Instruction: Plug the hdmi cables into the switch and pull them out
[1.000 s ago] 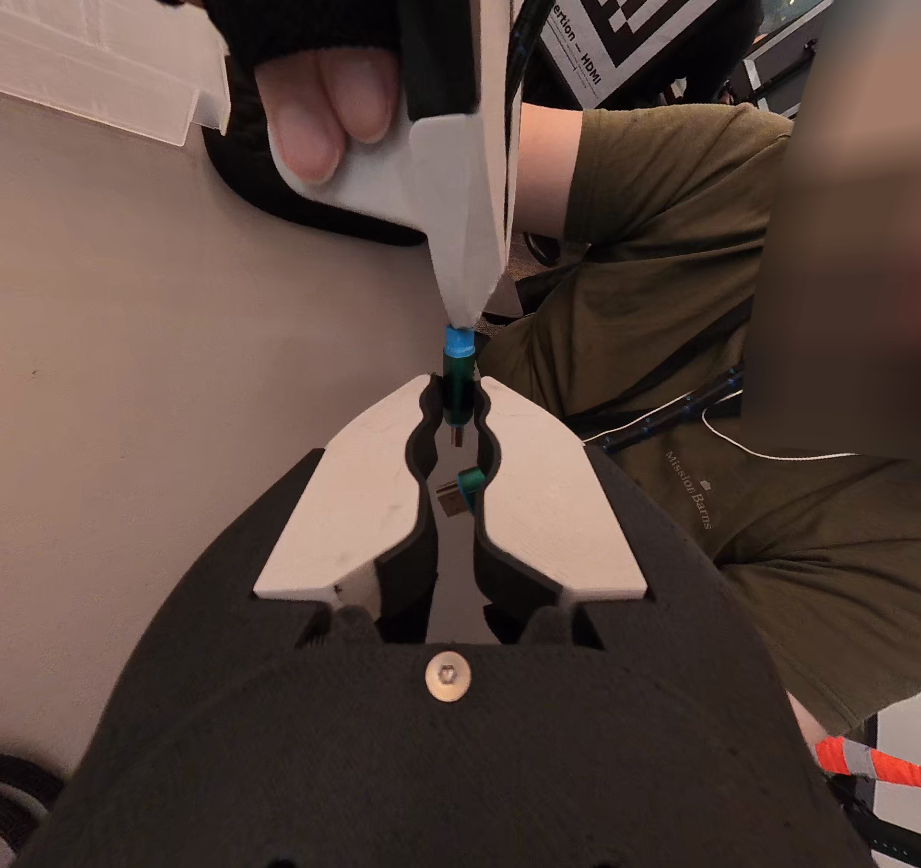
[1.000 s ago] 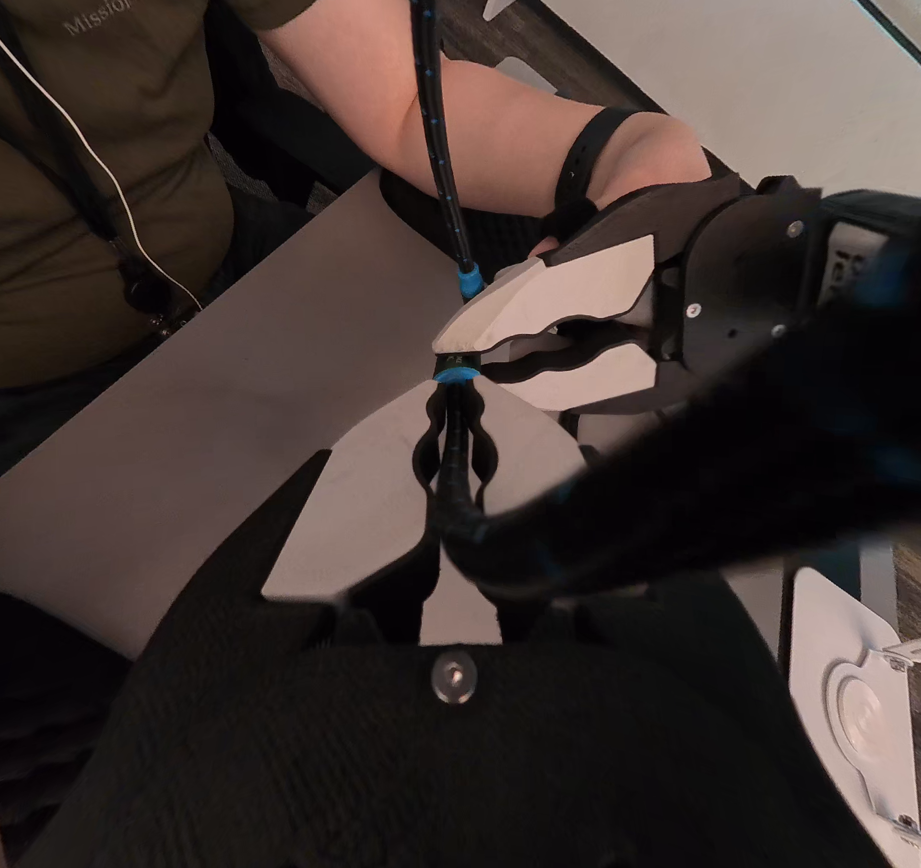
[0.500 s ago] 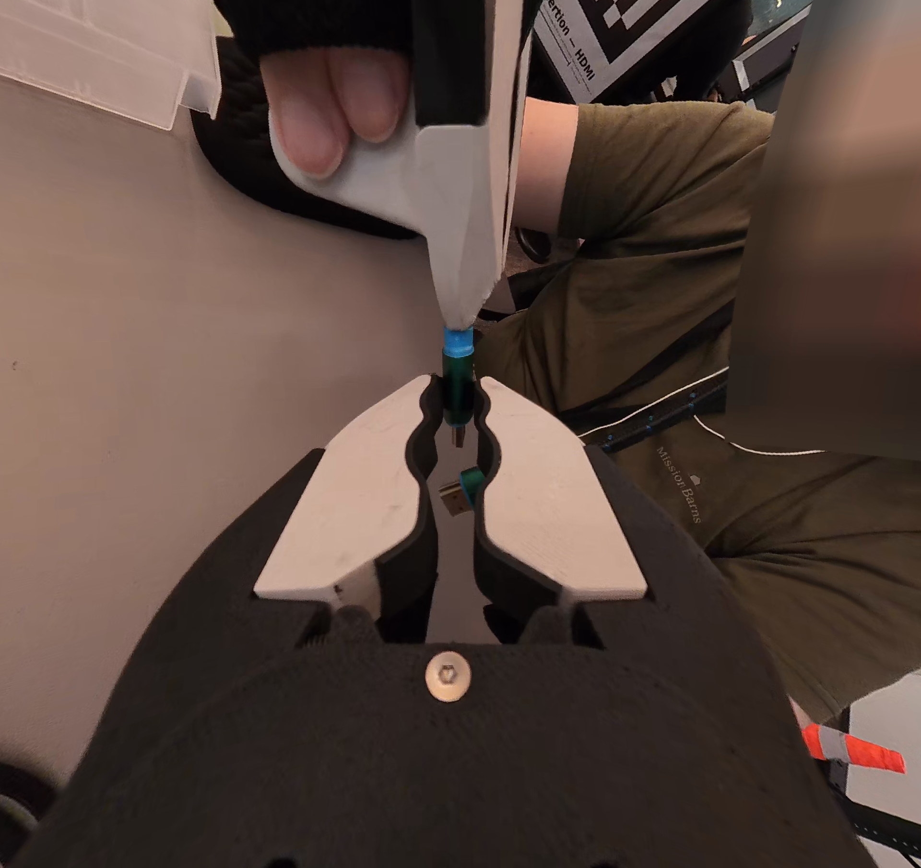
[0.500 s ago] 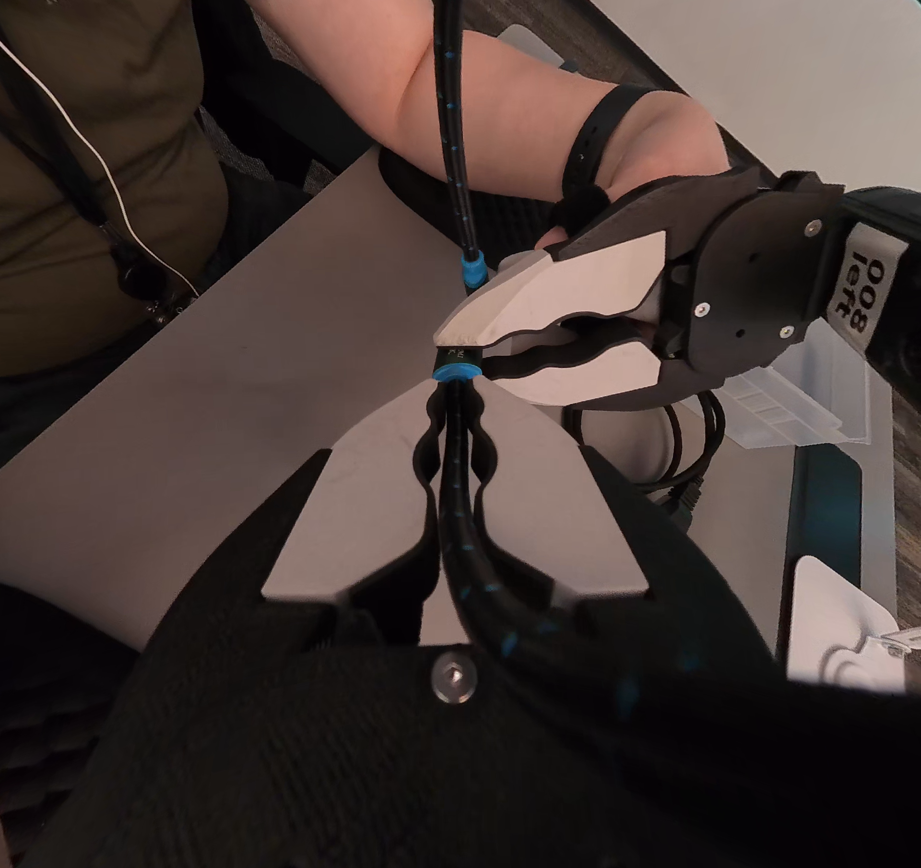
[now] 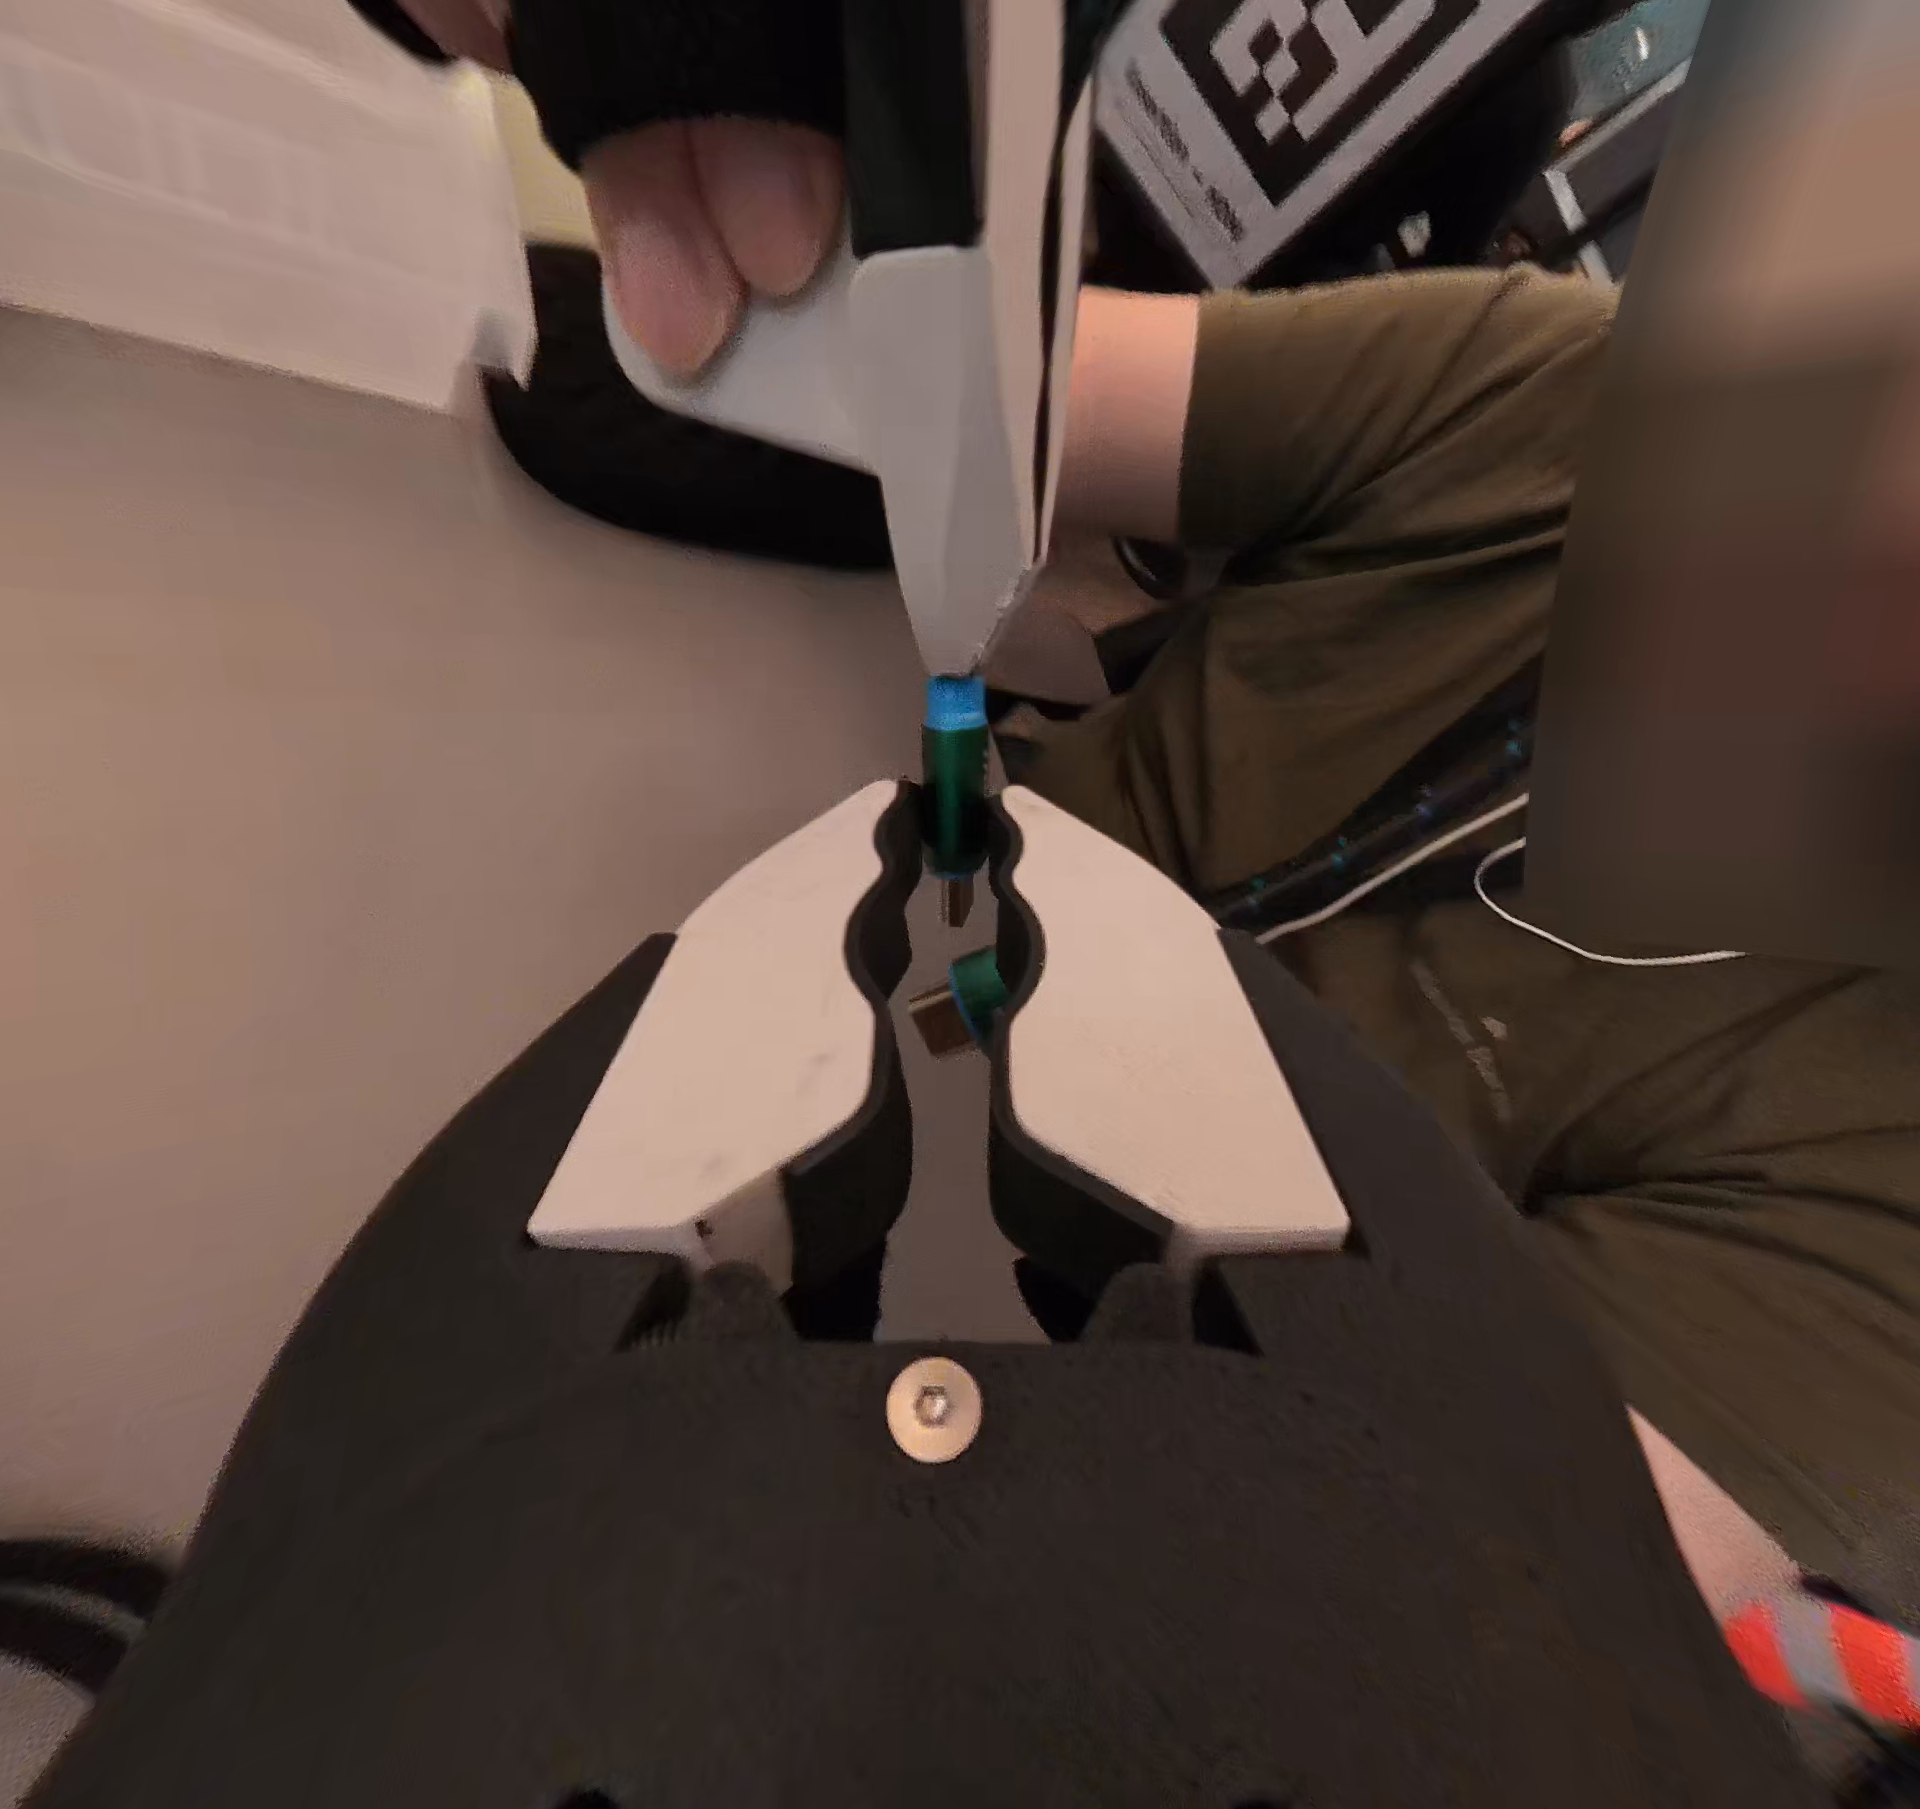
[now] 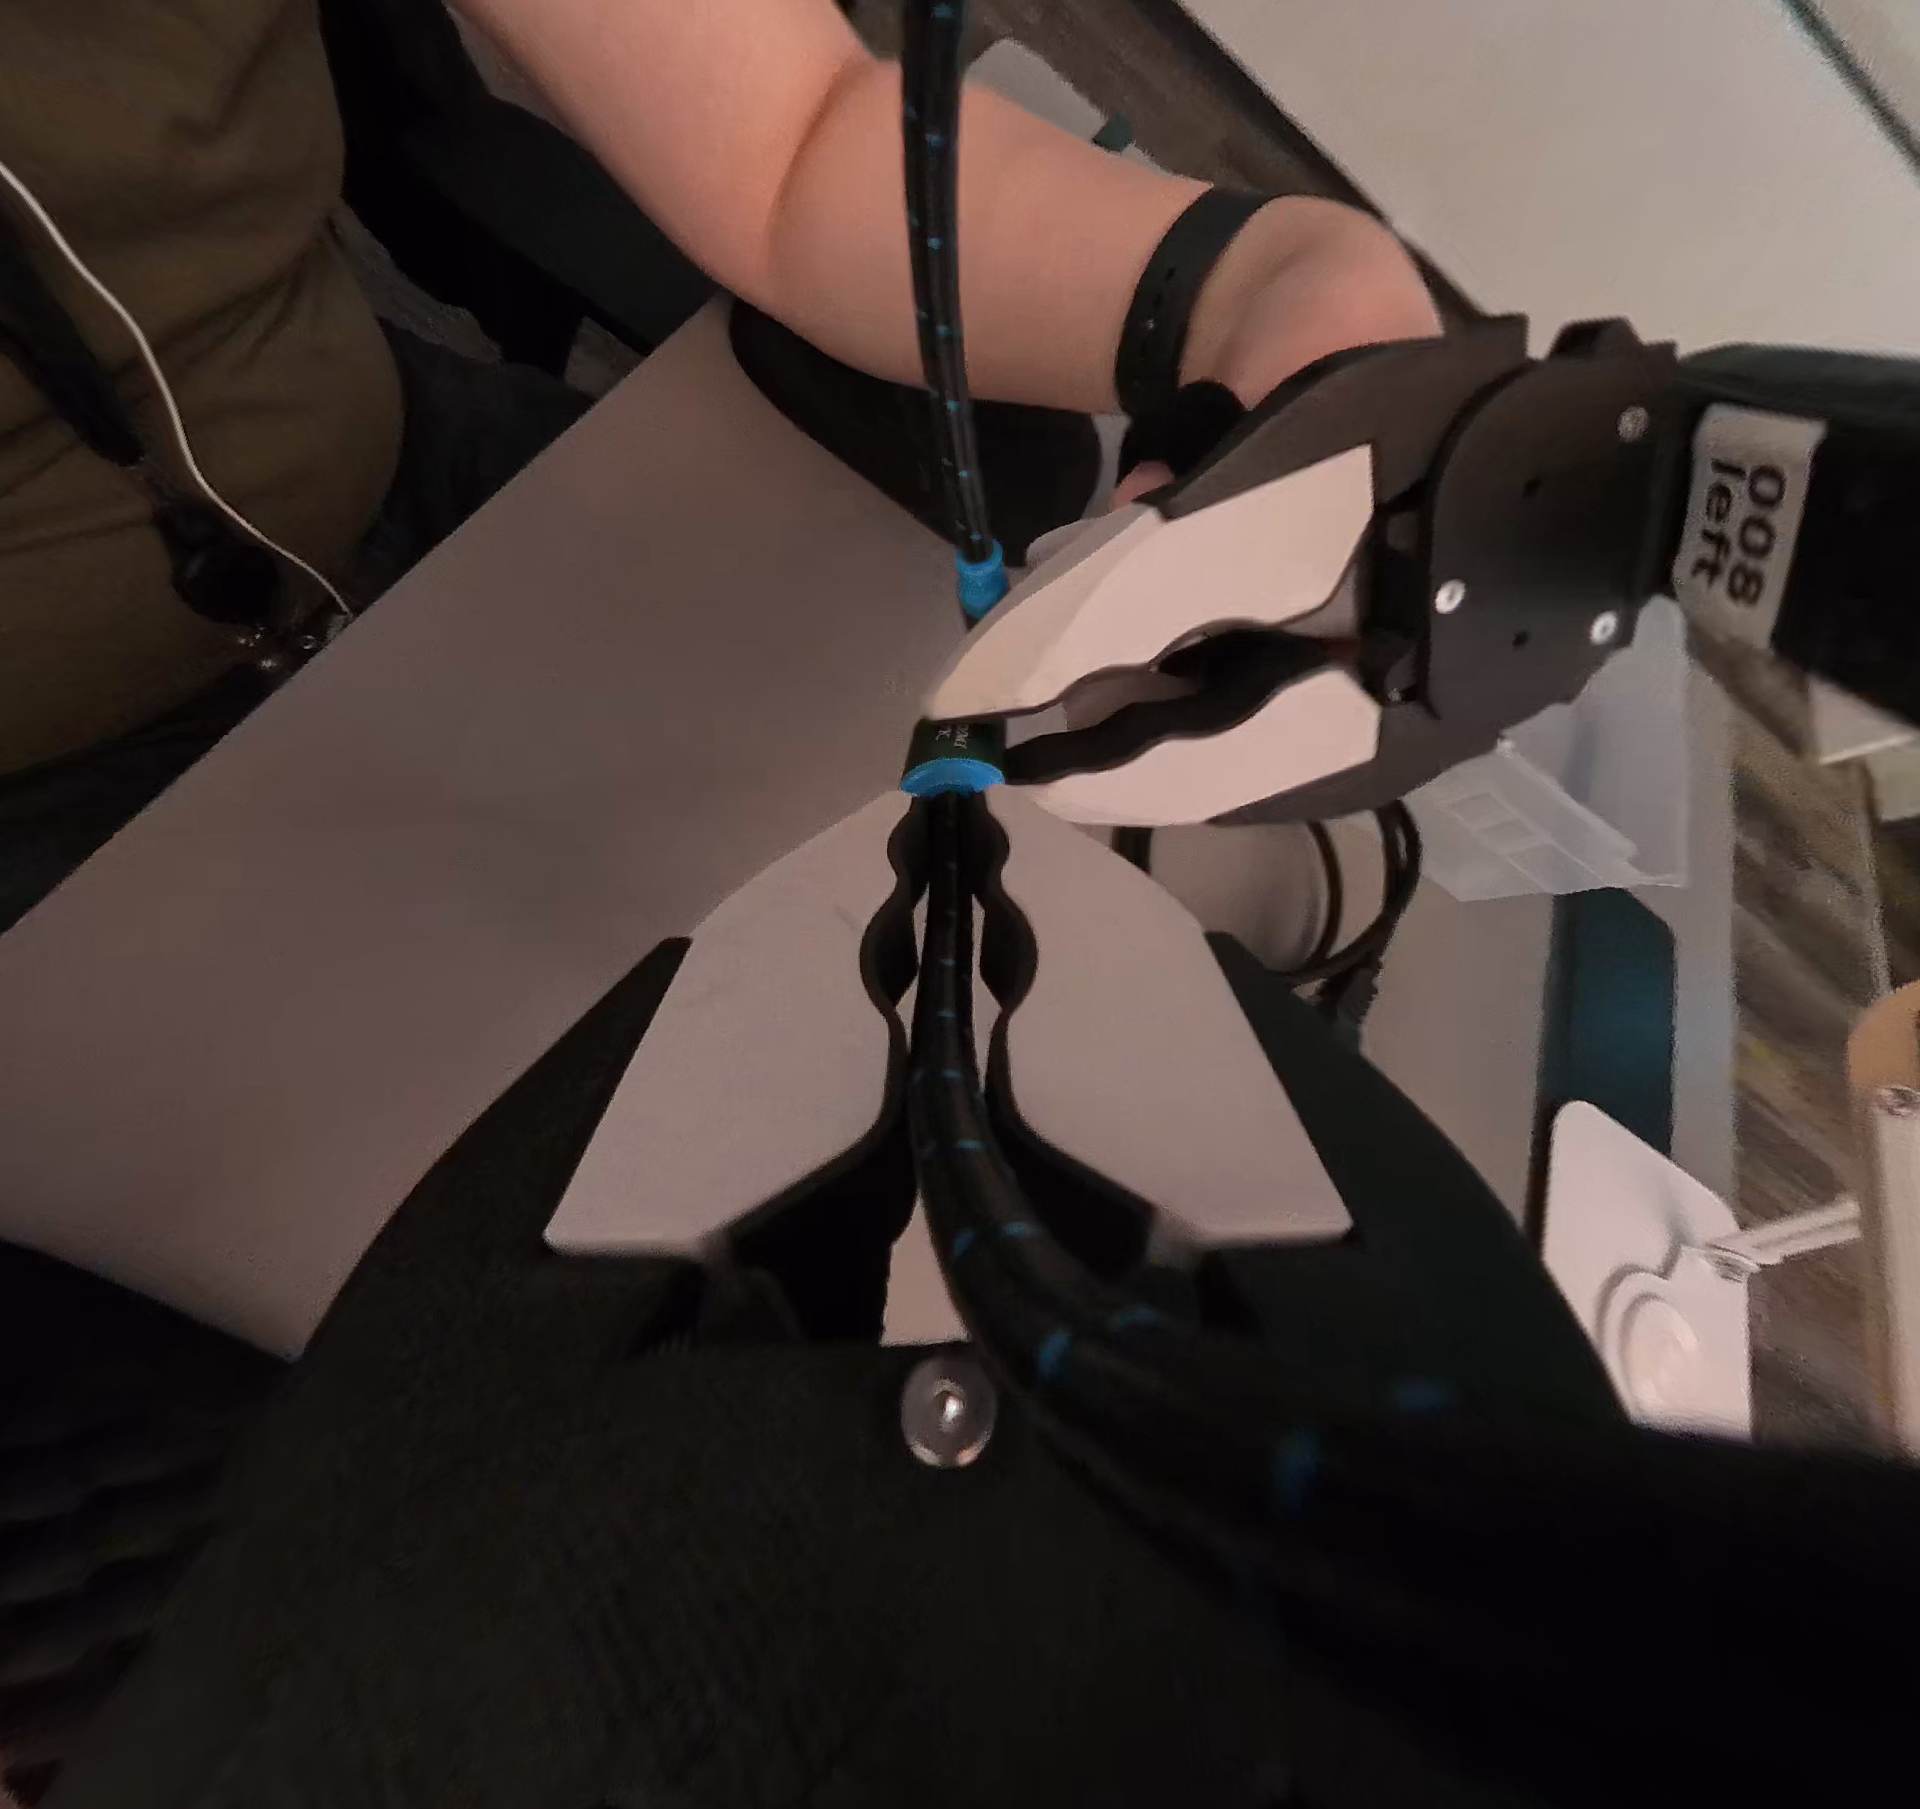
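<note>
A green HDMI plug [image 5: 954, 772] with a blue collar sits between the fingertips of my left gripper [image 5: 951, 809], which is shut on it above the beige table [image 5: 312, 720]. My right gripper [image 6: 951, 819] is shut on the plug's black braided cable [image 6: 948, 1032] just behind the collar. In the left wrist view its tip [image 5: 956, 653] touches the collar from above. In the right wrist view my left gripper [image 6: 982, 736] reaches in from the right onto the plug [image 6: 951, 746]. A second green plug [image 5: 961, 1006] shows behind my left fingers, its cable [image 6: 935, 253] running upward. No switch is visible.
A person in an olive shirt [image 5: 1403, 616] sits close behind the table edge. A clear plastic tray [image 6: 1538, 824] and coiled black cables [image 6: 1361, 928] lie under my left gripper. A white object [image 6: 1662, 1292] lies at right. A marker board [image 5: 1320, 45] stands behind.
Both grippers keep their grips and have shifted slightly together. In the right wrist view the loose cable loop has dropped lower, uncovering the left gripper's body and the plastic tray.
</note>
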Motion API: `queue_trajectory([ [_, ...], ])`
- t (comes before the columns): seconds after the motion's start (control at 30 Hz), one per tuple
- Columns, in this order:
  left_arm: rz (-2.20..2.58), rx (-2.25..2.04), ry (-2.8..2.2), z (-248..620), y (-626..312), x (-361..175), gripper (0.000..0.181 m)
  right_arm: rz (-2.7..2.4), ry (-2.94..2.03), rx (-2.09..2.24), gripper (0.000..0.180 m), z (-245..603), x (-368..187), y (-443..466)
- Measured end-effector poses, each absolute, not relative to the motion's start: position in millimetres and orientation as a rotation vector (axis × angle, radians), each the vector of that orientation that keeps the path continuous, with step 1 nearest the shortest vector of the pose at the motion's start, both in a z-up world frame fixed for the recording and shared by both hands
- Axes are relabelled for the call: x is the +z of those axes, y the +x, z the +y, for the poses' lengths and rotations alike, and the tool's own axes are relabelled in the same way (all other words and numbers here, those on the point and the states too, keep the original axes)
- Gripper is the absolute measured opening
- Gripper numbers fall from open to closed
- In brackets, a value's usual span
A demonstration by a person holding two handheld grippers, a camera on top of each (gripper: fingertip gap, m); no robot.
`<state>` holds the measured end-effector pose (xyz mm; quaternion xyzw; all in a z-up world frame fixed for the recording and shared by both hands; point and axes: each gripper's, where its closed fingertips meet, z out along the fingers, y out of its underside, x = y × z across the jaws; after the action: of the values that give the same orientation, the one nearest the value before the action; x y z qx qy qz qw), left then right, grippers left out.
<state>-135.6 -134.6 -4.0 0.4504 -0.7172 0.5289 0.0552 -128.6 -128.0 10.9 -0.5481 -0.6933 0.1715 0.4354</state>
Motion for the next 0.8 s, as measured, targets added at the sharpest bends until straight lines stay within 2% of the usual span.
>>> queue_trajectory([
  [0.07, -2.237, 1.733, 1.489, -116.2, -126.6, 13.6, 0.013, -1.679, -1.353, 0.415, 0.008, -127.8, 21.7, -119.9],
  [0.17, -2.468, 1.802, 1.866, -65.8, -113.0, 30.6, 0.037, -1.571, -1.302, 0.401, 0.007, -128.2, 46.0, -102.4],
  [0.23, -2.726, 1.697, 2.068, -38.1, -111.1, 34.0, 0.055, -1.481, -1.245, 0.402, 0.008, -130.3, 66.8, -89.4],
  [0.27, -2.847, 1.607, 2.125, -30.5, -110.8, 31.9, 0.058, -1.426, -1.211, 0.397, 0.008, -130.7, 78.5, -82.3],
  [0.33, -3.049, 1.282, 2.224, -18.8, -107.3, 17.5, 0.058, -1.333, -1.150, 0.413, 0.007, -135.3, 99.3, -68.8],
  [0.4, -3.160, 0.796, 2.359, -1.6, -102.1, -6.5, 0.050, -1.248, -1.082, 0.415, 0.007, -140.6, 118.5, -55.9],
  [0.47, -3.237, 0.294, 2.376, 14.4, -97.9, -34.5, 0.053, -1.201, -1.008, 0.432, 0.008, -151.2, 133.6, -46.5],
  [0.53, -3.281, -0.026, 2.298, 22.1, -93.2, -61.1, 0.056, -1.165, -0.944, 0.431, 0.007, -161.6, 146.4, -38.4],
  [0.8, -3.324, -0.626, 2.086, 44.7, -86.4, -114.0, 0.056, -1.089, -0.647, 0.472, 0.007, -215.9, 185.8, -12.2],
])
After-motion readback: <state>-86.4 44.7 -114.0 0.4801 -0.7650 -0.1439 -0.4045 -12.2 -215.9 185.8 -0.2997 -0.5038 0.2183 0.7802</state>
